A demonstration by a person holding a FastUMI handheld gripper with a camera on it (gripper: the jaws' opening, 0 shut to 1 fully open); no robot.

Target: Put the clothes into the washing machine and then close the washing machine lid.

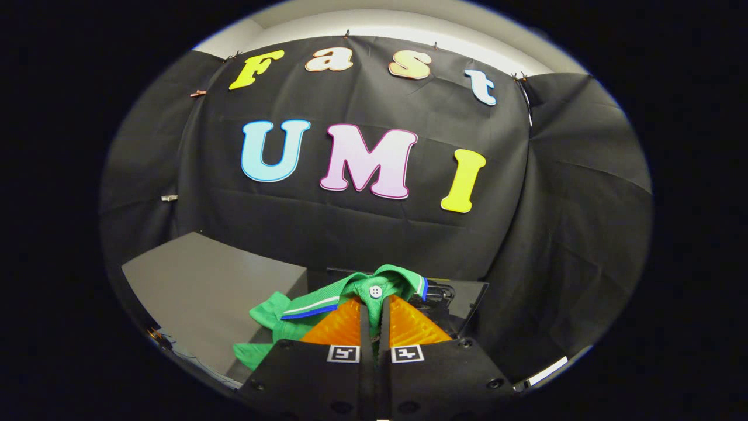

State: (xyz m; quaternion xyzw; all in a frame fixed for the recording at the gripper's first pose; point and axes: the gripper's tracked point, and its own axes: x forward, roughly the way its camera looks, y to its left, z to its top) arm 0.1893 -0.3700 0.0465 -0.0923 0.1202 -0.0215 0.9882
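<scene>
Between the gripper's (pixel 374 318) two fingers a green shirt (pixel 327 304) is pinched, the fingers drawn close together with only a narrow slit of cloth between them; both press on the fabric just below a white button (pixel 376 290); the collar, edged with a white and blue stripe (pixel 310 309), drapes over the fingertips, and the rest of the shirt hangs off toward the left side of the fingers; beyond and to the left sits a grey box-like block (pixel 216 286) with a flat top; just beyond the shirt on the right, a dark flat panel (pixel 464 298) stands against the black cloth wall (pixel 362 228); what the panel belongs to cannot be told.
</scene>
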